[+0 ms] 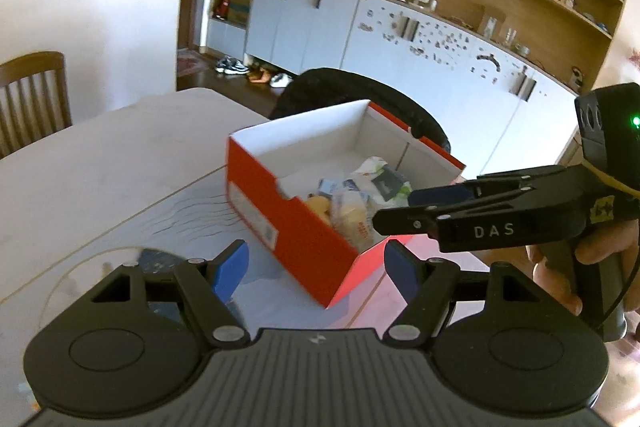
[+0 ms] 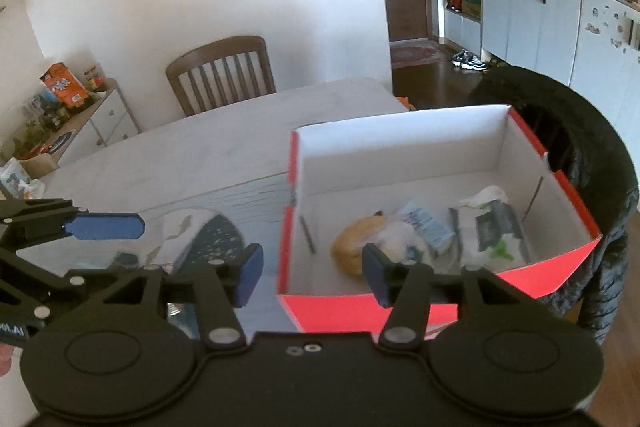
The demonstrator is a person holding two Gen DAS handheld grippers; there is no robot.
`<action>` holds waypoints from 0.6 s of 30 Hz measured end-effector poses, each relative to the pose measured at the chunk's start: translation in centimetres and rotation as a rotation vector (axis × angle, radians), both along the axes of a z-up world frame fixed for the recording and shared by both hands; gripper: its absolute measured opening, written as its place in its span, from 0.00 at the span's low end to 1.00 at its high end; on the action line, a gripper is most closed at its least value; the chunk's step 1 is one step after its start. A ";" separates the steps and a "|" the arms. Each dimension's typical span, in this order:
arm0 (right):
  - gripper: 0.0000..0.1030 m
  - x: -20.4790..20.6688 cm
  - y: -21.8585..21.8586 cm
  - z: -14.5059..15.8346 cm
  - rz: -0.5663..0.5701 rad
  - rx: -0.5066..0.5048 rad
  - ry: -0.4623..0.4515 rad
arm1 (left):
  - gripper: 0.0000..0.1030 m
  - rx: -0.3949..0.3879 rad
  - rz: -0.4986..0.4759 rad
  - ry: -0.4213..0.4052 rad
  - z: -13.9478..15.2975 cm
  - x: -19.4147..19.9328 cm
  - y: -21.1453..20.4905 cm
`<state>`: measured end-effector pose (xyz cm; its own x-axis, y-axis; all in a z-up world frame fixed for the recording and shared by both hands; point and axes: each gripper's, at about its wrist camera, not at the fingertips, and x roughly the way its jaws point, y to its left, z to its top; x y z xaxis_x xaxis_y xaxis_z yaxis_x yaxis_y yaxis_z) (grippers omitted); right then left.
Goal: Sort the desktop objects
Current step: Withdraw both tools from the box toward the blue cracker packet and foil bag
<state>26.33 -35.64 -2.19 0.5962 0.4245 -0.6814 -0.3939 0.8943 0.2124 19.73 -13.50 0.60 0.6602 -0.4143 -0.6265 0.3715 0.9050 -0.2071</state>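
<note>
Red outside and white inside, the box (image 2: 404,143) sat open on the table (image 2: 224,147), holding a bun (image 2: 354,247) and several packets (image 2: 492,227). Both grippers hung near its front edge with nothing between their blue pads. The left gripper (image 1: 316,271) had its jaws spread wide, and so did the right gripper (image 2: 312,275). A patterned cloth (image 2: 208,235) lay just left of the box.

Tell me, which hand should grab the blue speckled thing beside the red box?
Probably left. The left gripper is open, empty and right beside the blue speckled thing; the right gripper, also open, points at the red box instead.
</note>
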 end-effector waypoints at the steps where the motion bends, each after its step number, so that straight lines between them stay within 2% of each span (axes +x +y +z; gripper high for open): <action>1: 0.59 -0.2 0.4 0.0 0.002 0.001 -0.002 | 0.72 0.002 0.008 -0.001 0.0 -0.3 0.4; 5: 0.63 -1.3 1.8 0.1 0.020 0.012 -0.017 | 0.72 -0.001 0.037 -0.004 0.0 -1.6 2.6; 8: 0.67 -2.1 3.1 0.2 0.045 0.006 -0.035 | 0.79 -0.025 0.074 0.006 0.0 -2.3 4.5; 12: 0.71 -2.9 4.8 0.1 0.081 -0.001 -0.046 | 0.80 -0.035 0.115 0.013 -0.2 -3.1 6.4; 17: 0.81 -4.0 6.7 0.0 0.112 0.000 -0.065 | 0.84 -0.027 0.168 0.007 -0.6 -4.2 8.7; 18: 0.85 -4.2 7.0 0.0 0.115 0.000 -0.068 | 0.88 -0.024 0.183 0.010 -0.7 -4.4 9.2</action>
